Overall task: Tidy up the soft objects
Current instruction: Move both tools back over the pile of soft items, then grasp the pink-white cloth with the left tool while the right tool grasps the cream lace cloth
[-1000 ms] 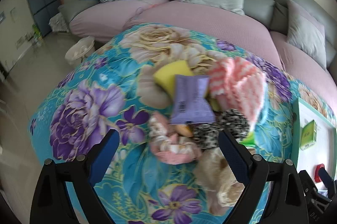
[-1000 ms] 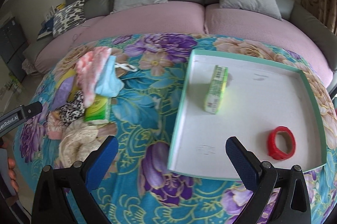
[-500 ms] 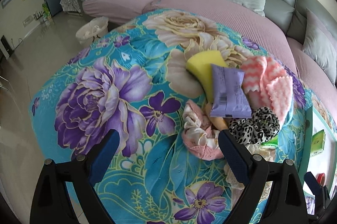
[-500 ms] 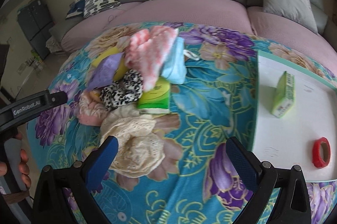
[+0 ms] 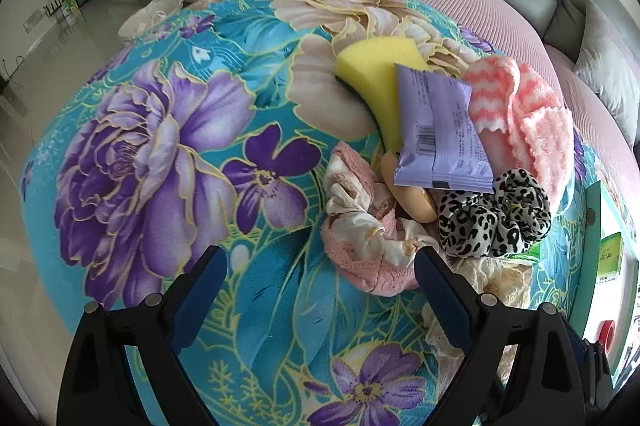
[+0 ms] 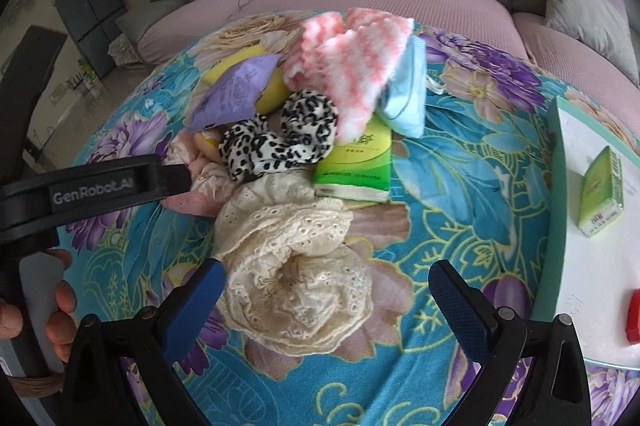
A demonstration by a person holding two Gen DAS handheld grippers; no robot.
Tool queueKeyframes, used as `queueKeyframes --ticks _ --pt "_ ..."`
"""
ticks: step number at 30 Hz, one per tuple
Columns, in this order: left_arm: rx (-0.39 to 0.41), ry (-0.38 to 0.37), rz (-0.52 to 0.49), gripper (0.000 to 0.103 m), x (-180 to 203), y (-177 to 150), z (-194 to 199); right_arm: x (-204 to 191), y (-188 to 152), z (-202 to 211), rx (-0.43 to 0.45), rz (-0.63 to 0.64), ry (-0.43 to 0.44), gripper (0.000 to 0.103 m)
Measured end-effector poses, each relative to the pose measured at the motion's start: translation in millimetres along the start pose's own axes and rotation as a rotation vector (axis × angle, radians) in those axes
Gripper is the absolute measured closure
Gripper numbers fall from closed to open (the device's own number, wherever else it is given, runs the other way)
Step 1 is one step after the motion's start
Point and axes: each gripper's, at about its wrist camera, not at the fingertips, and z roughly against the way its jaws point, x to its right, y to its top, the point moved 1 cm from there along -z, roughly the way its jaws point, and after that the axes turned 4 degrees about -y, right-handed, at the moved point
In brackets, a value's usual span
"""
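Fingers of the left gripper [image 5: 320, 274] spread wide, holding nothing, hovering low over the floral counter [image 5: 168, 130] just short of the pink scrunchie [image 5: 360, 226]; fingers of the right gripper [image 6: 326, 284] likewise wide apart and empty, straddling the cream lace scrunchie [image 6: 292, 266] from above, touching or not hard to tell. Piled together mid-counter: yellow sponge [image 5: 380, 74] under a purple packet [image 5: 438, 134]; pink striped cloth [image 5: 516, 110] beside the packet; leopard scrunchie [image 5: 496, 214] just below both; a small tan lump, possibly soap [image 5: 412, 198], wedged between pink scrunchie and packet. Seen from the right wrist: green tissue pack [image 6: 356, 162] lying partly under the striped cloth, light blue cloth [image 6: 408, 94] next to it. At the right edge, a white tray [image 6: 560, 210] with green rim holding a green box [image 6: 602, 194] and a red item [image 6: 633, 316], cut off by the frame. Left gripper's handle in a hand [image 6: 56, 310] at far left.
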Motion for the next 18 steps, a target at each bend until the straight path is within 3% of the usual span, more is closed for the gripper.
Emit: queueKeyframes --ticks 13,18 --pt "-0.042 -0.008 0.017 0.009 -5.5 1.4 -24.2 -25.8 -0.8 -24.0 -0.025 0.082 0.023 0.0" --pt "-0.045 -0.008 -0.015 0.014 5.3 5.8 -29.4 -24.4 0.0 -28.8 -0.025 0.067 0.016 0.0"
